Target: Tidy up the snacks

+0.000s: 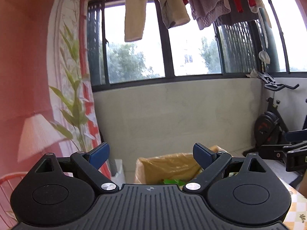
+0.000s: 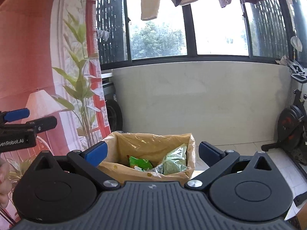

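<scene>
A box lined with a yellow plastic bag (image 2: 122, 143) stands just beyond my right gripper (image 2: 152, 154). Green snack packets (image 2: 175, 162) lie inside it, a bright green one (image 2: 140, 162) beside them. My right gripper is open wide above the box's near rim, nothing between its blue pads (image 2: 96, 154). In the left wrist view the same lined box (image 1: 165, 164) shows low in the middle, with a scrap of green packet (image 1: 173, 181) visible. My left gripper (image 1: 151, 154) is open and empty too. The left gripper (image 2: 23, 122) also shows at the left edge of the right wrist view.
A red printed curtain with a plant and lamp pattern (image 2: 38, 57) hangs at the left. A pale wall under dark-framed windows (image 2: 201, 95) stands behind the box. An exercise bike (image 1: 272, 126) is at the right, laundry (image 1: 191, 3) hangs overhead, and a checked tabletop (image 1: 297, 209) shows at the lower right.
</scene>
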{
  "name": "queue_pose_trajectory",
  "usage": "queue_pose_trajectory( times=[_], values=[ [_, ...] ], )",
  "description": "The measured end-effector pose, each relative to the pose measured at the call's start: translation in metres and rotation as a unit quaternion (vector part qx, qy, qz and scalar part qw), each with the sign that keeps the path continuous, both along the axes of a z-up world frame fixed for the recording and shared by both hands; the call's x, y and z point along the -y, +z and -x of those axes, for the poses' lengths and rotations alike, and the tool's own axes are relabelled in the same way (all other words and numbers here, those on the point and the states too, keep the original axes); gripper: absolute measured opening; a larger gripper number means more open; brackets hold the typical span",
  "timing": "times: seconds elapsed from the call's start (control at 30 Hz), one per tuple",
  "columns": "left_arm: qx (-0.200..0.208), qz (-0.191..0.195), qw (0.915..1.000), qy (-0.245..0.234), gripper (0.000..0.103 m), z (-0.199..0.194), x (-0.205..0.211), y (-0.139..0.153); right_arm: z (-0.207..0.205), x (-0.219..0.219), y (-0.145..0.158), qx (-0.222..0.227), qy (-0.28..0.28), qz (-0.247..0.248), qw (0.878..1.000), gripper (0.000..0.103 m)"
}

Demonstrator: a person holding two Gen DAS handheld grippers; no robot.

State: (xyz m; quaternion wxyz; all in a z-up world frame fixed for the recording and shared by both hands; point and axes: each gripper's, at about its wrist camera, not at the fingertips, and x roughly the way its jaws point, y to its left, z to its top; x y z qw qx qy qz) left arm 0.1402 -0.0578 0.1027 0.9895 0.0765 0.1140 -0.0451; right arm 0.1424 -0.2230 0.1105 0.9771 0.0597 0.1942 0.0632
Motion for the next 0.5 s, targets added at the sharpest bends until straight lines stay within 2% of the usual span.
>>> queue_pose_trajectory(
  times=[0.17, 0.5],
  values=[
    [-0.013, 0.018, 0.9997, -0.005, 0.095, -0.006, -0.006, -0.002, 0.005, 0.007, -0.002, -0.005, -0.008, -0.003, 1.000, 0.103],
    [-0.030, 0.028, 0.9991, -0.011, 0.095, -0.014, -0.009, -0.009, 0.009, 0.012, -0.005, -0.015, -0.019, -0.003, 1.000, 0.103]
  ],
)
